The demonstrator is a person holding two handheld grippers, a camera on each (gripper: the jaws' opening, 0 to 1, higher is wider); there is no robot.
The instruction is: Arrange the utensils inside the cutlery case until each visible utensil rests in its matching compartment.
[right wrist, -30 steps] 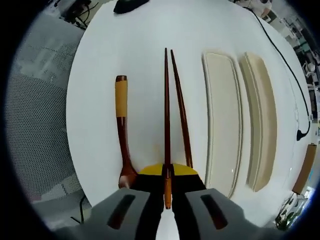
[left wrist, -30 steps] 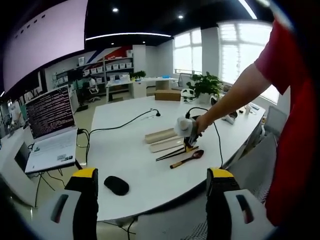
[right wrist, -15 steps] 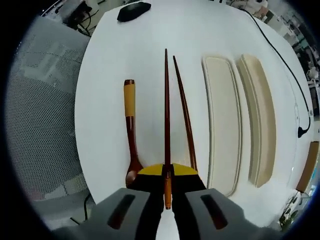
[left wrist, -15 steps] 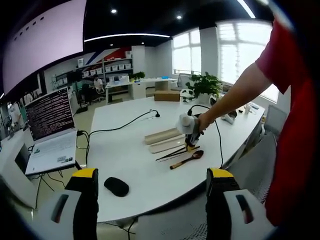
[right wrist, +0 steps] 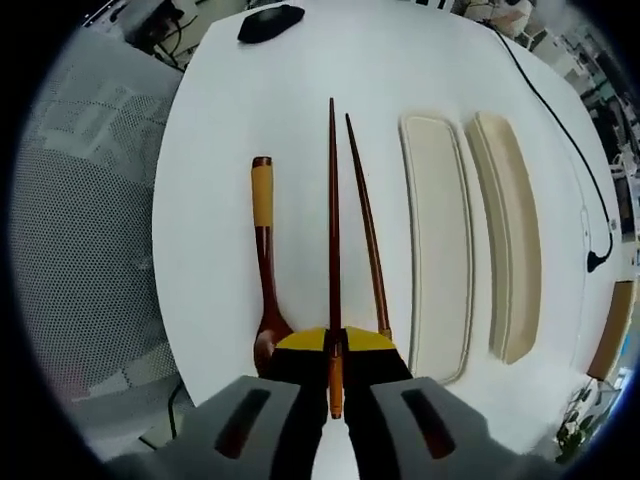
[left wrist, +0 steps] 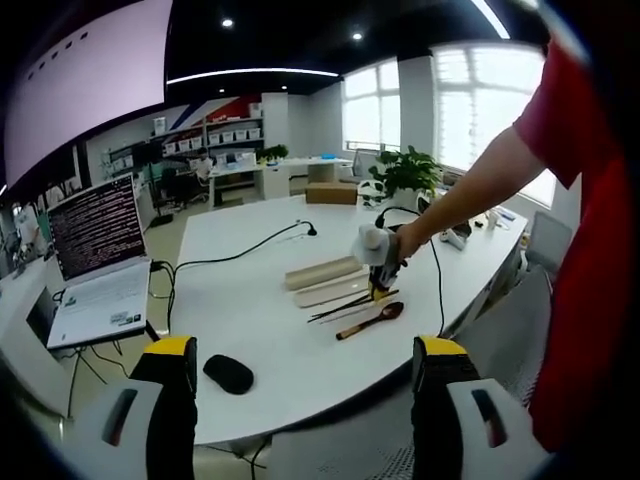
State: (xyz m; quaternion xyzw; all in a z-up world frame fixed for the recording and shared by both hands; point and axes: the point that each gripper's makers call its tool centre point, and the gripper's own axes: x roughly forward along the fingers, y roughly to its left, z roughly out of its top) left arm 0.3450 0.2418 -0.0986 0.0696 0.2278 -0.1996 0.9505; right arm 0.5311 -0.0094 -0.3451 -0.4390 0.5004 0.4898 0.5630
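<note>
My right gripper (right wrist: 335,345) is shut on the near end of a dark wooden chopstick (right wrist: 333,220) that points away over the white table (right wrist: 220,140). A second chopstick (right wrist: 366,225) lies just to its right on the table. Left of them lies a wooden spoon (right wrist: 263,275) with a yellow handle band. Two beige cutlery case halves (right wrist: 435,240) (right wrist: 510,230) lie empty side by side at the right. In the left gripper view, a person's hand holds the right gripper (left wrist: 378,258) over the chopsticks (left wrist: 338,306), spoon (left wrist: 368,320) and case (left wrist: 322,272). My left gripper (left wrist: 306,350) is open, off the table's near edge.
A black mouse (left wrist: 228,374) (right wrist: 270,20) lies near the table's edge. An open laptop (left wrist: 95,255) stands at the left, and a black cable (left wrist: 240,250) runs across the table behind the case. A mesh chair (right wrist: 90,230) is beside the table.
My right gripper has risen slightly with the chopstick in it, so the table looks a little farther away. The other chopstick, spoon and case lie as before. The left gripper has hardly moved.
</note>
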